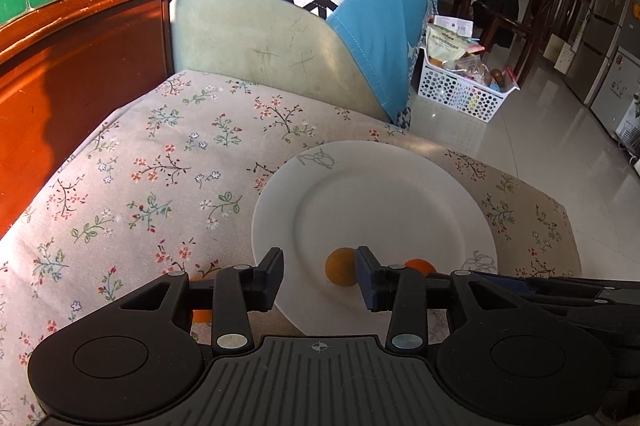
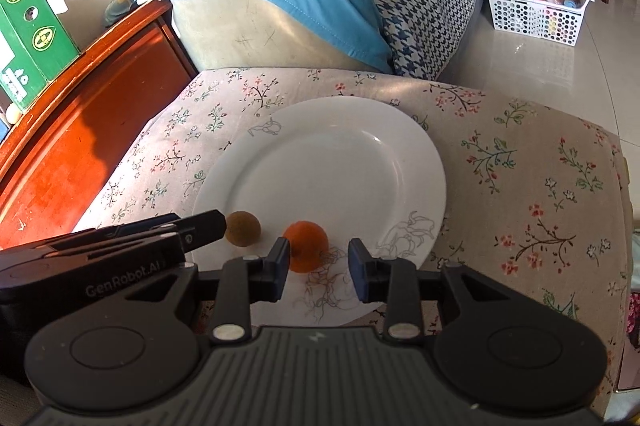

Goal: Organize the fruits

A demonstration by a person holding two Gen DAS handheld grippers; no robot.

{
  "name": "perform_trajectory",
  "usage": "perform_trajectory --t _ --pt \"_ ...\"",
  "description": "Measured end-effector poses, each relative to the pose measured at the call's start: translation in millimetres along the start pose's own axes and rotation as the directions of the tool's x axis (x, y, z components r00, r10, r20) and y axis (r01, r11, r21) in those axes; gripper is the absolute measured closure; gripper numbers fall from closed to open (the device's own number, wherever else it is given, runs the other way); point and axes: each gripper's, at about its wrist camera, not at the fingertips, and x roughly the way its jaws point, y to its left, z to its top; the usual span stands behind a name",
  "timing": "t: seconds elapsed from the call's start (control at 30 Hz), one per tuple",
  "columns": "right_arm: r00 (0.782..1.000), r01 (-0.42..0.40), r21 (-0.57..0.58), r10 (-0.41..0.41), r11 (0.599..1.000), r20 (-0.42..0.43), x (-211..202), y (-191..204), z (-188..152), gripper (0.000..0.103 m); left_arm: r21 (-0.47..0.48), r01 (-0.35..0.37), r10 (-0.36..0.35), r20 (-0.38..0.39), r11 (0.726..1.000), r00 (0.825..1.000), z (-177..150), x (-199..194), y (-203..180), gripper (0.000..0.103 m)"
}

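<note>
Two fruits (image 2: 242, 229) lie on white plate (image 2: 360, 153).

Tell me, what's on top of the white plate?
On the white plate sit a small brown fruit and an orange fruit. The grippers cover a bit of its near edge.

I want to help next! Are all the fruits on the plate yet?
Almost. Done: a brown fruit and an orange lie on the white plate. In hand: nothing; the left gripper and right gripper stand open around them. Left: one more orange fruit shows beside the plate, on the flowered cloth.
</note>
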Motion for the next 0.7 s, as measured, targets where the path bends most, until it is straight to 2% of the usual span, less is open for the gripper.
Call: perform_trajectory --t 0.07,0.27,0.5,0.7 --pt "1.0 -0.005 0.002 0.005 1.0 -0.001 -0.7 0.1 -0.2 0.069 -0.007 -0.015 0.015 0.003 1.0 1.0 1.8 -4.5 1.2 0.056" --pt "1.0 -0.024 -0.038 0.025 0.999 0.018 -9.4 7.0 -3.3 0.068 -0.056 -0.049 0.05 0.022 0.997 0.999 4.5 -23.6 15.1 0.049" --pt "0.998 -0.053 -0.067 0.054 0.996 0.011 -17.5 14.8 -11.5 0.068 -0.091 -0.073 0.077 0.037 0.993 0.996 -4.6 -47.9 30.1 0.048" --pt "0.996 -0.085 -0.092 0.085 0.992 -0.005 -23.1 20.8 -20.7 0.068 -0.148 -0.107 0.111 0.021 0.983 0.994 -22.0 -61.8 43.3 0.047"
